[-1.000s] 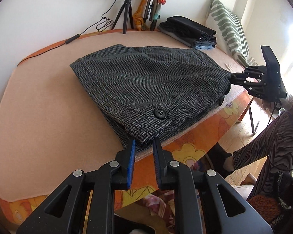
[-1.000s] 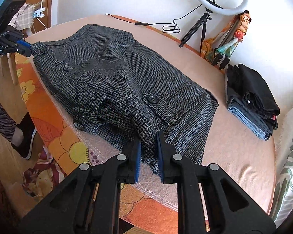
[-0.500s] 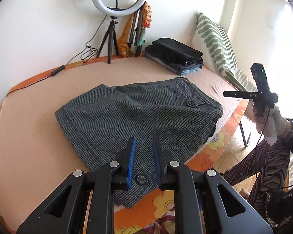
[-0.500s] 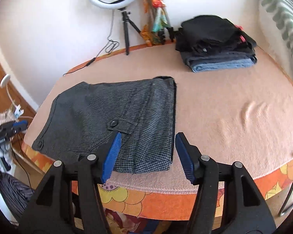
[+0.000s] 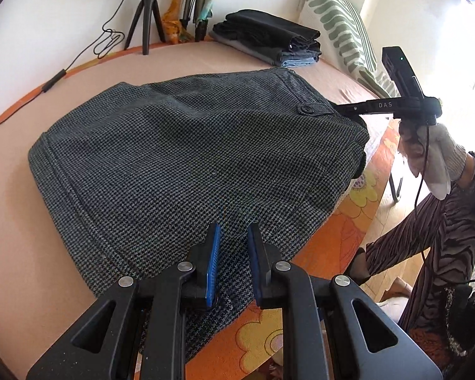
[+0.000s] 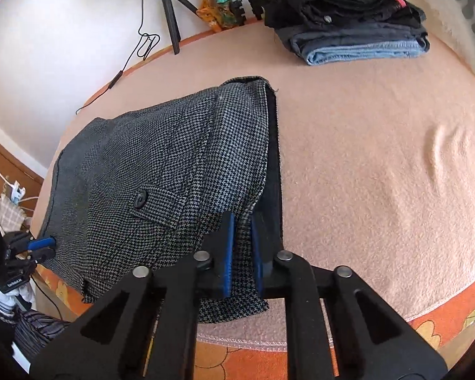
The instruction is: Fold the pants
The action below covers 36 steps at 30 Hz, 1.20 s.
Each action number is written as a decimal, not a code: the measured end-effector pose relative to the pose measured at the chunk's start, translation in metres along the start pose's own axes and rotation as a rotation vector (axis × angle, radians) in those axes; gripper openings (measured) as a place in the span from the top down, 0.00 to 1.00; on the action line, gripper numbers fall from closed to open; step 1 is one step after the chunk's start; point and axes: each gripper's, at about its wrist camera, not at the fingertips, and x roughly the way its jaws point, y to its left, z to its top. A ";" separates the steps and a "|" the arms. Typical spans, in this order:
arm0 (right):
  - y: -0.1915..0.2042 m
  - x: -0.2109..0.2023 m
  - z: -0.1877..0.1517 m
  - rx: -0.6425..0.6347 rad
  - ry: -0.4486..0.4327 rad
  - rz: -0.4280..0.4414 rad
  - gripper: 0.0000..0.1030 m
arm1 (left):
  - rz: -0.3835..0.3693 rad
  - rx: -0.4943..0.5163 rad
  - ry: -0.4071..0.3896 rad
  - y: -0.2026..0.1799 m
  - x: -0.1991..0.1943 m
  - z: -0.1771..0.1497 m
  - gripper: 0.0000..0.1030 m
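- The right gripper (image 6: 240, 247) is pinching the pants' (image 6: 161, 174) near corner edge.
- The left gripper (image 5: 234, 262) is hovering narrowly parted, nothing visibly clamped.
- Soft, fairly thick cloth; corners look best to hold.

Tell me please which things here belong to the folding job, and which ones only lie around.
Belong to the job:
grey houndstooth pants
left gripper
right gripper, closed on the pants' edge

Only lying around:
stack of folded clothes
tripod
striped pillow
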 end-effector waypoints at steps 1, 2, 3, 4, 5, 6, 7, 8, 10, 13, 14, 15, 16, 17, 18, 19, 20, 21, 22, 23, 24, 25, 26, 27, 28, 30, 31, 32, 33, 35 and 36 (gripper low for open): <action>0.005 -0.007 0.002 -0.029 -0.031 -0.013 0.94 | -0.001 -0.010 0.013 0.002 0.003 -0.003 0.85; 0.010 -0.015 0.003 -0.060 -0.065 -0.044 0.95 | -0.003 -0.017 0.022 0.002 0.005 -0.006 0.85; 0.012 -0.020 0.005 -0.093 -0.093 -0.101 0.95 | -0.008 -0.022 0.022 0.003 0.007 -0.009 0.85; 0.013 -0.022 0.007 -0.116 -0.098 -0.135 0.95 | -0.012 -0.025 0.013 0.003 0.006 -0.011 0.85; 0.010 -0.020 0.008 -0.116 -0.076 -0.131 0.95 | -0.016 -0.026 0.014 0.003 0.005 -0.011 0.85; 0.006 -0.015 0.007 -0.101 -0.054 -0.119 0.95 | -0.017 -0.023 0.015 0.004 0.005 -0.011 0.85; 0.003 -0.012 0.005 -0.092 -0.040 -0.121 0.95 | -0.017 -0.021 0.015 0.004 0.004 -0.011 0.85; 0.003 -0.008 0.003 -0.092 -0.027 -0.127 0.95 | -0.018 -0.022 0.015 0.004 0.004 -0.012 0.85; 0.003 -0.003 0.002 -0.099 0.005 -0.109 0.95 | -0.018 -0.025 0.020 0.004 0.003 -0.011 0.85; -0.001 -0.008 -0.002 -0.060 0.003 -0.071 0.84 | -0.005 -0.048 -0.011 0.006 -0.007 -0.003 0.85; -0.004 -0.011 -0.003 -0.039 -0.006 -0.068 0.72 | -0.001 -0.065 -0.037 0.007 -0.013 0.002 0.85; -0.006 -0.014 -0.005 -0.014 -0.015 -0.069 0.64 | -0.001 -0.089 -0.066 0.010 -0.019 0.009 0.84; -0.008 -0.017 -0.007 0.009 -0.023 -0.063 0.53 | 0.000 -0.107 -0.094 0.011 -0.025 0.017 0.82; -0.009 -0.020 -0.010 0.029 -0.028 -0.052 0.52 | 0.007 -0.112 -0.116 0.012 -0.030 0.025 0.78; -0.010 -0.023 -0.012 0.046 -0.033 -0.046 0.52 | 0.027 -0.106 -0.130 0.013 -0.032 0.033 0.75; -0.011 -0.025 -0.015 0.061 -0.041 -0.043 0.51 | 0.055 -0.098 -0.146 0.012 -0.034 0.041 0.74; -0.011 -0.028 -0.019 0.081 -0.049 -0.043 0.50 | 0.080 -0.099 -0.162 0.012 -0.034 0.048 0.74; -0.013 -0.031 -0.023 0.107 -0.056 -0.034 0.49 | 0.089 -0.111 -0.170 0.015 -0.031 0.056 0.74; -0.016 -0.033 -0.027 0.139 -0.060 -0.012 0.47 | 0.085 -0.128 -0.170 0.018 -0.027 0.064 0.74; -0.018 -0.036 -0.032 0.170 -0.064 0.009 0.47 | 0.080 -0.143 -0.163 0.022 -0.021 0.071 0.74; -0.020 -0.037 -0.037 0.195 -0.067 0.029 0.47 | 0.094 -0.151 -0.152 0.026 -0.012 0.078 0.74; -0.021 -0.038 -0.041 0.219 -0.069 0.047 0.47 | 0.116 -0.153 -0.141 0.030 -0.003 0.085 0.74; -0.023 -0.037 -0.044 0.241 -0.068 0.068 0.47 | 0.131 -0.153 -0.132 0.034 0.006 0.091 0.74; -0.024 -0.036 -0.047 0.261 -0.065 0.096 0.47 | 0.147 -0.147 -0.121 0.036 0.015 0.097 0.74; -0.025 -0.033 -0.050 0.276 -0.057 0.116 0.47 | 0.164 -0.146 -0.119 0.039 0.022 0.102 0.74; -0.023 -0.028 -0.052 0.287 -0.049 0.131 0.47 | 0.181 -0.132 -0.114 0.044 0.037 0.111 0.74; -0.021 -0.025 -0.052 0.286 -0.049 0.132 0.47 | 0.208 -0.123 -0.107 0.046 0.044 0.115 0.74; -0.020 -0.024 -0.052 0.286 -0.053 0.135 0.47 | 0.232 -0.114 -0.098 0.049 0.052 0.118 0.74; -0.019 -0.023 -0.052 0.293 -0.057 0.144 0.47 | 0.256 -0.102 -0.080 0.052 0.060 0.119 0.74; -0.018 -0.020 -0.053 0.321 -0.060 0.173 0.47 | 0.285 -0.110 -0.044 0.059 0.073 0.117 0.74; -0.018 -0.018 -0.054 0.336 -0.061 0.188 0.47 | 0.284 -0.123 -0.030 0.064 0.078 0.116 0.74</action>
